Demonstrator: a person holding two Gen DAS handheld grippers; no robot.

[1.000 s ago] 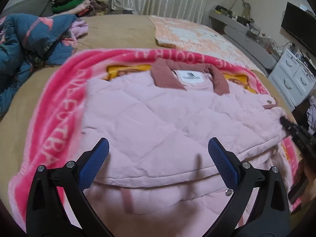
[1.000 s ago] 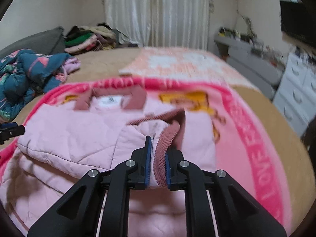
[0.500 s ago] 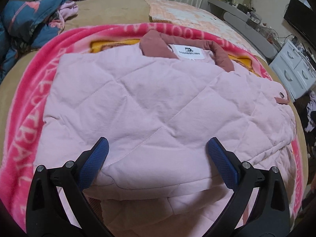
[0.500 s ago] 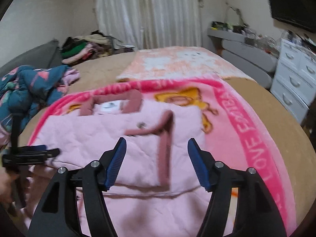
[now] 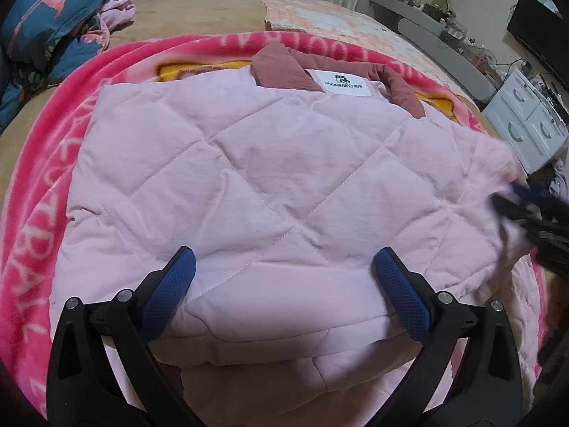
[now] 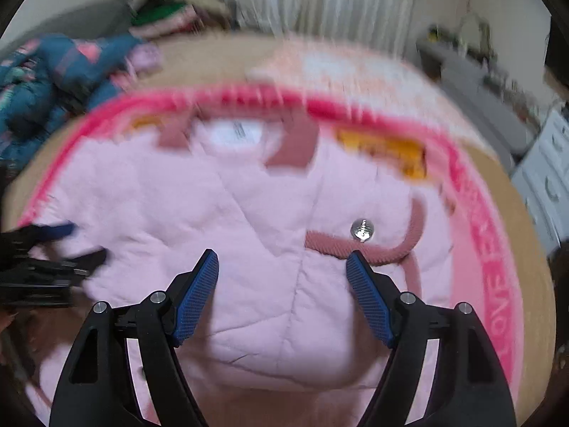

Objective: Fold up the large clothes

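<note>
A pale pink quilted jacket [image 5: 270,185] with a dusty-rose ribbed collar [image 5: 281,71] and white label lies folded on a bright pink blanket [image 5: 42,192] on the bed. My left gripper [image 5: 284,277] is open and empty, low over the jacket's near folded edge. My right gripper [image 6: 282,274] is open and empty over the jacket [image 6: 220,220], close to a rose cuff [image 6: 341,245] with a metal snap [image 6: 362,229]. The right gripper shows blurred at the right edge of the left wrist view [image 5: 533,213]. The left gripper shows at the left edge of the right wrist view [image 6: 42,256].
A blue patterned garment heap [image 5: 46,35] lies at the left on the tan bedspread [image 5: 192,17]. A peach patterned cloth [image 5: 327,17] lies beyond the blanket. White drawers [image 5: 526,131] and a grey shelf [image 5: 437,42] stand at the right. Clothes pile [image 6: 167,14] by the curtain.
My right gripper let go of the rose cuff, opened, and moved down close over the jacket. My left gripper came lower and nearer the folded edge, still open.
</note>
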